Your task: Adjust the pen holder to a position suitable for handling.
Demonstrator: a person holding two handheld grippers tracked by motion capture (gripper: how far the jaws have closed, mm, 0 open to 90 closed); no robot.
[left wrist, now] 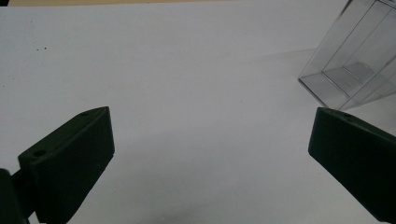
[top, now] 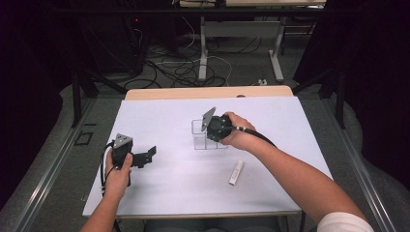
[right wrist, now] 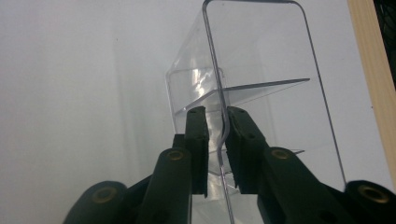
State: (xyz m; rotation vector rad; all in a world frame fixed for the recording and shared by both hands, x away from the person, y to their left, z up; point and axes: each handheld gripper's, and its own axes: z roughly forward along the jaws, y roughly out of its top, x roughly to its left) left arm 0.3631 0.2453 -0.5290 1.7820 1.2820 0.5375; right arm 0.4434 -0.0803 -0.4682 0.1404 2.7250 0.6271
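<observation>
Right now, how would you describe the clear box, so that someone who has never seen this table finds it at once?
Start at the white table and go to its middle, slightly toward the far edge. There stands the clear box, a see-through plastic organiser with dividers, and the right tongs straddle one thin wall. The only other loose thing, the small white stick, is opaque and lies flat nearer the person.

Dim room, soft shadows, slight blur

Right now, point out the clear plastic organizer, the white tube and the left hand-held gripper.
clear plastic organizer [right wrist: 261, 56], right gripper view, on its near upright wall.
white tube [top: 236, 173], high view, on the middle of its body.
left hand-held gripper [left wrist: 210, 140], left gripper view, midway between its open jaws.
</observation>
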